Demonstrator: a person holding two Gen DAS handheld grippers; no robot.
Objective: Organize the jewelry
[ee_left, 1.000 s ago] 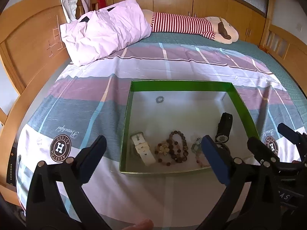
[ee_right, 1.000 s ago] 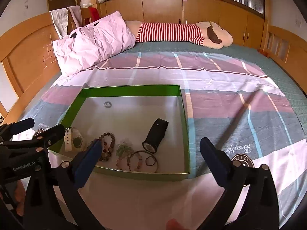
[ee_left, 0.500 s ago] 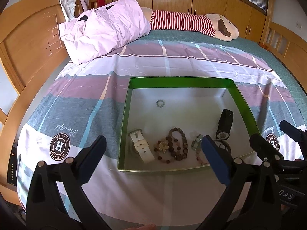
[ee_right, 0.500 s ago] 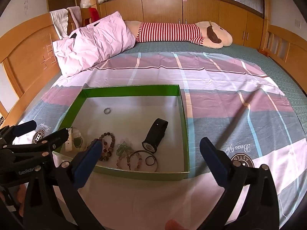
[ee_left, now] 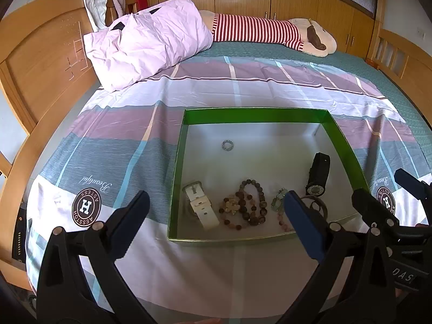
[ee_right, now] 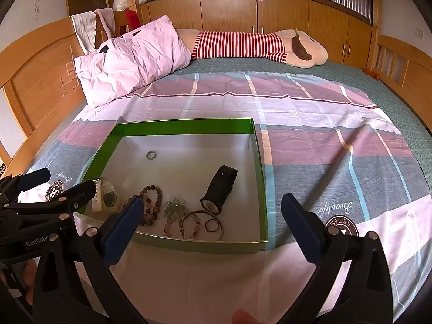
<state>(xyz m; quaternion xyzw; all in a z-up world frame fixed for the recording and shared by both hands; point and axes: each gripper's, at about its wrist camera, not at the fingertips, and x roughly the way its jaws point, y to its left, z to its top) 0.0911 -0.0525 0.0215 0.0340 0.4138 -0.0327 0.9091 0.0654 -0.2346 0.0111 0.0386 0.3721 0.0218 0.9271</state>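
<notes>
A shallow green box (ee_left: 256,113) (ee_right: 186,125) with a white floor lies on the bed. Inside it are a white watch (ee_left: 201,208) (ee_right: 104,197), a brown bead bracelet (ee_left: 247,202) (ee_right: 152,202), a pale green bead piece (ee_right: 175,206), a pink bead bracelet (ee_right: 189,225), a small dark ring (ee_right: 210,225), a black watch (ee_left: 318,171) (ee_right: 220,186) and a small silver ring (ee_left: 227,145) (ee_right: 151,155). My left gripper (ee_left: 214,224) is open, hovering at the box's near edge. My right gripper (ee_right: 210,226) is open too, over the near right corner. Neither holds anything.
The box sits on a plaid sheet (ee_left: 121,145) with round logo prints. A pink pillow (ee_left: 145,43) and a striped plush toy (ee_left: 270,31) lie at the far side. Wooden bed boards (ee_left: 35,62) rise on the left; wardrobe doors (ee_right: 229,10) stand behind.
Both grippers have drawn back and risen slightly, so the box sits a little farther off in both views. Both stay open; nothing in the box has moved.
</notes>
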